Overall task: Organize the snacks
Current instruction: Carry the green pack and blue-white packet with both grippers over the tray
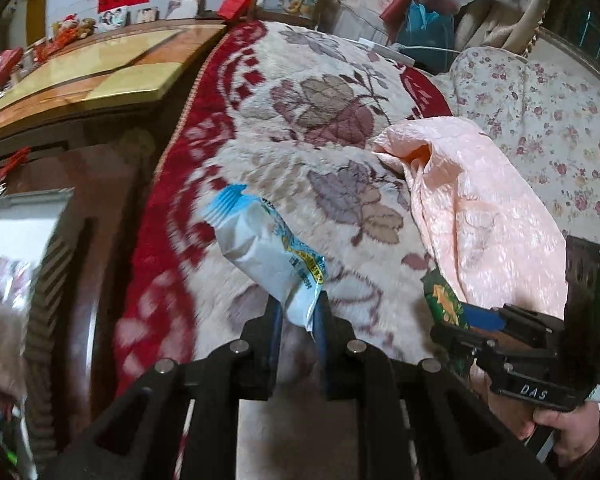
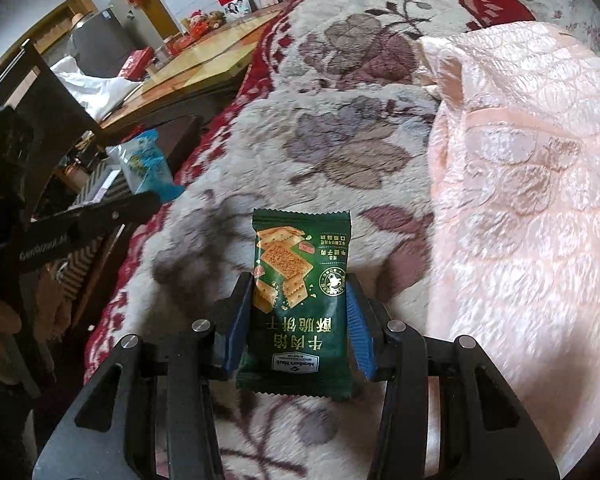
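Crinkly white-blue snack packet (image 1: 268, 248) pinched in left jaws, flat green cracker packet (image 2: 300, 300) clamped in right jaws.

Left black two-finger gripper (image 1: 298, 312): jaws pinched nearly shut, tilted downward. Right black two-finger gripper (image 2: 300, 312): jaws clamped, partly apart, tilted downward; hand (image 1: 564, 428) on grip.

In the right wrist view the cracker packet (image 2: 298, 304) sits lower centre, over the blanket (image 2: 340, 120). The quilt (image 2: 520, 200) lies on the blanket at right. A table (image 2: 204, 64) stands upper left, beside the blanket.
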The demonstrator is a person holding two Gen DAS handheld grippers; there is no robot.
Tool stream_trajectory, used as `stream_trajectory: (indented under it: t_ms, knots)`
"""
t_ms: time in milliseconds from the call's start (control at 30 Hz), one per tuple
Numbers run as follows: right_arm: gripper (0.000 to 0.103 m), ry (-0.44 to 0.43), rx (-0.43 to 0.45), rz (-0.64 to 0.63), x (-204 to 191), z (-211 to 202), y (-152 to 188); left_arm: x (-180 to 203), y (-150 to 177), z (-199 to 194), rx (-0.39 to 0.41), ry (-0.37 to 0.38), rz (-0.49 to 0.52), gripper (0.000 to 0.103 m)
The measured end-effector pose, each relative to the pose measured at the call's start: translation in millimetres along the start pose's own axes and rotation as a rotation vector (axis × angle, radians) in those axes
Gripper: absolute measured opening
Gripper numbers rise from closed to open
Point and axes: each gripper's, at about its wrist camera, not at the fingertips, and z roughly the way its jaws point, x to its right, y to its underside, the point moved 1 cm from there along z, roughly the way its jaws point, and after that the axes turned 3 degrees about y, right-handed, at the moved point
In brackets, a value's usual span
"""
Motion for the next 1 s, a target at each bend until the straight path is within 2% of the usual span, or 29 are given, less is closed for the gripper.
stream_trajectory:
  t_ms: [333, 733, 1000]
  knots:
    - [0.043, -0.030, -0.006, -0.086, -49, -6, 8, -19, 34, -47, 0.054, -0.100, -0.033, 0.017]
    - [0.043, -0.058, -0.022, -0.153, -93, -5, 12, -36, 52, -72, 0.090, -0.176, -0.062, 0.017]
    - [0.043, -0.097, -0.037, -0.221, -133, 4, 7, -69, 61, -98, 0.115, -0.225, -0.126, 0.017]
